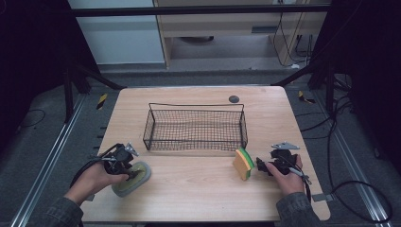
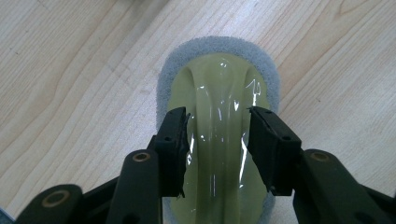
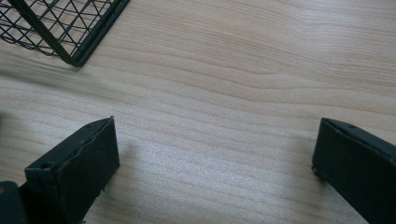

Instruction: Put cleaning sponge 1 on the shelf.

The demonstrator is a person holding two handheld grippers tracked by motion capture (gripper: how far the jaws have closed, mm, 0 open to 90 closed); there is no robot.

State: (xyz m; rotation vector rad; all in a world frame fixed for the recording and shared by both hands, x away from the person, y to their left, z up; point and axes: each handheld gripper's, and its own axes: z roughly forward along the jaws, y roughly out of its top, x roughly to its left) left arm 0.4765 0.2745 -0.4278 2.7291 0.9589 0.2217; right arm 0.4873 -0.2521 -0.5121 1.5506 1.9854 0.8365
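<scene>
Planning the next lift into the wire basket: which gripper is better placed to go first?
Left. The left gripper has its jaws around the raised handle of the oval scrubber. The right gripper is open over bare table, the yellow-green sponge beside it.

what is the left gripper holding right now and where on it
The left gripper is clamped on the scrubber, its jaws on either side of the raised yellow-green handle ridge on top.

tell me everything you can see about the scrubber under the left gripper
The scrubber is an oval grey sponge pad topped by a glossy, pale yellow-green plastic handle with a raised central ridge. It lies flat, pad down, on the wooden table near its front left corner. The left gripper straddles the ridge, its black pads against the ridge's sides.
</scene>
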